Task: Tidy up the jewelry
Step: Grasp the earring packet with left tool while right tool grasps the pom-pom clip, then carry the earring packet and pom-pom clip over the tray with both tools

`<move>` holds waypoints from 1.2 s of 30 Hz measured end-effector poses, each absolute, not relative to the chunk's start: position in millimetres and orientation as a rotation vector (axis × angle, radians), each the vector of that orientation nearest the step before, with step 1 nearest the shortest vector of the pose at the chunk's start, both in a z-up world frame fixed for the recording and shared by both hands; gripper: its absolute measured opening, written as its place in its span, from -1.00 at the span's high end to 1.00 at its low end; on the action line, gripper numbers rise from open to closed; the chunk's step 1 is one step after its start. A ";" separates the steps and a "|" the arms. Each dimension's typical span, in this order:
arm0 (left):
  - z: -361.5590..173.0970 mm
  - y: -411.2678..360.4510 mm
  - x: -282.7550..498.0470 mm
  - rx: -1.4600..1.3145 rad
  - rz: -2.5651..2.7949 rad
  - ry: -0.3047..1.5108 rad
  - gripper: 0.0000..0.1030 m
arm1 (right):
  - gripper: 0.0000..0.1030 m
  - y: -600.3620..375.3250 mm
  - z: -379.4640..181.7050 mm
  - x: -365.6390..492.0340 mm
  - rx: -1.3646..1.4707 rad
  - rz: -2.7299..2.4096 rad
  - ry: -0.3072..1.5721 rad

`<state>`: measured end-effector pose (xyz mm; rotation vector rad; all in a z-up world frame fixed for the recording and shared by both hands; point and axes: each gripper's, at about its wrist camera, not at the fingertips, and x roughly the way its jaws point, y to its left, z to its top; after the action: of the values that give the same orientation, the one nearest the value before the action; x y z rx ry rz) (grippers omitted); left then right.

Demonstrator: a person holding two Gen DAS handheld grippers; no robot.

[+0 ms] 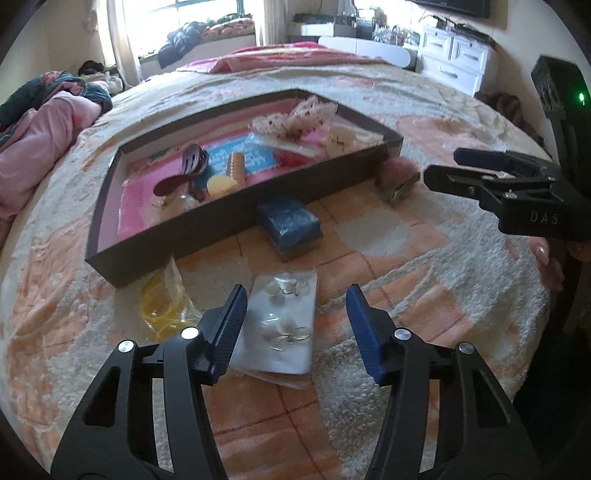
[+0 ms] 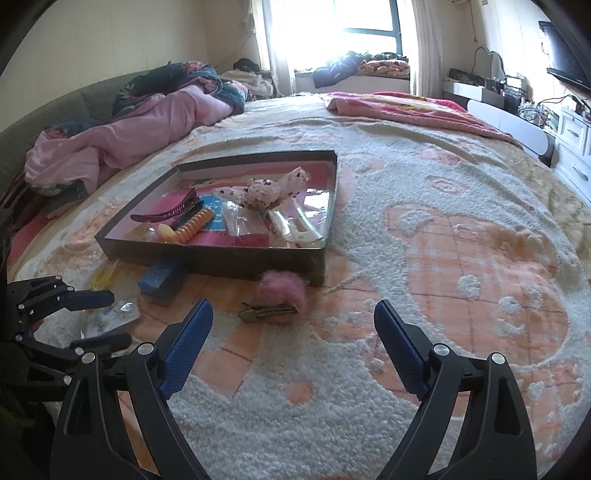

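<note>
A dark shallow box point(image 1: 207, 225) point(image 2: 221, 260) lies on the bed and holds hair clips, a coil tie and a lace bow point(image 1: 295, 118) point(image 2: 266, 192). In front of it lie a clear packet of earrings point(image 1: 282, 325) point(image 2: 118, 314), a bag of yellow bands point(image 1: 162, 310), a blue block point(image 1: 290, 221) point(image 2: 162, 280) and a pink pom-pom clip point(image 2: 277, 295) point(image 1: 397, 177). My left gripper point(image 1: 295, 314) is open, just above the earring packet. My right gripper point(image 2: 293, 328) point(image 1: 439, 166) is open and empty, just short of the pom-pom clip.
The bed is covered by a cream and orange fleece blanket point(image 2: 443, 258). A pink quilt point(image 2: 122, 144) is heaped at the far left. White drawers point(image 1: 454, 55) stand past the bed's right side. A window point(image 2: 332, 22) is at the back.
</note>
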<state>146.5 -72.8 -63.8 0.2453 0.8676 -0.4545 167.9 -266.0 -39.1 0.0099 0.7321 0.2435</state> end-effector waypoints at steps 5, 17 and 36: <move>-68.9 -75.3 151.0 0.244 -0.457 0.884 0.09 | -0.48 -258.9 -48.4 183.4 0.022 0.261 0.773; -69.7 -82.7 155.0 0.223 -0.465 0.878 0.50 | 0.34 -268.7 -63.8 204.0 0.178 0.286 0.864; -46.9 -67.8 142.4 0.136 -0.467 0.835 0.62 | 0.36 -246.7 -40.4 166.9 0.065 0.333 0.755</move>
<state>142.4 -67.8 -46.9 0.1359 0.8345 -0.4669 166.9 -246.7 -40.4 0.0655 0.7554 0.3328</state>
